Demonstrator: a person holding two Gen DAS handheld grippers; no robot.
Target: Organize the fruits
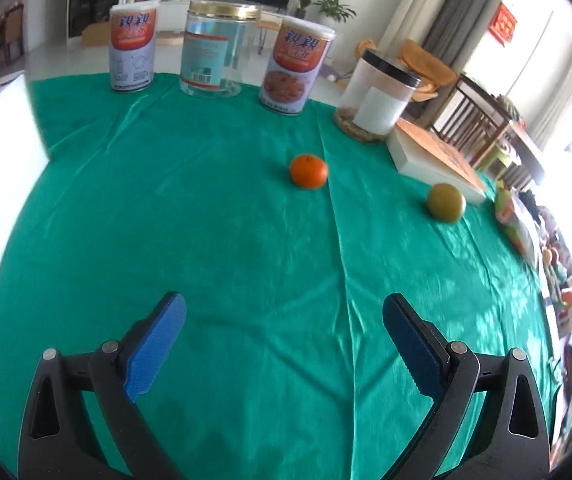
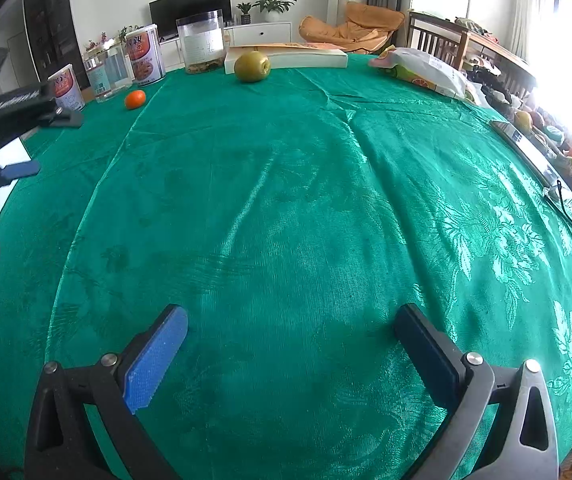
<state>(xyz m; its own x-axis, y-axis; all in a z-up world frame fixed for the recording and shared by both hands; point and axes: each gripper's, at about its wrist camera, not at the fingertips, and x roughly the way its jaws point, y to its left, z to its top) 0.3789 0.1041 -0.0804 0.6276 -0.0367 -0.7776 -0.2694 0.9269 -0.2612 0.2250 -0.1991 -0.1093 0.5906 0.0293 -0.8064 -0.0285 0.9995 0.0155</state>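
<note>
Glossy green damask tablecloth (image 2: 286,200) — round orange tangerine (image 1: 308,171) at twelve o'clock, smooth green fruit (image 1: 445,202) at two; left gripper (image 1: 284,344) and right gripper (image 2: 290,354) both spread, empty

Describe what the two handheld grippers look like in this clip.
Both are alike. The left gripper has black plastic arms with triangular cutouts and silver pivot bolts, ending in flat blue textured finger pads. The right gripper has the same build. Seen from the right camera, the left one's black body carries white lettering, too small to read.
</note>
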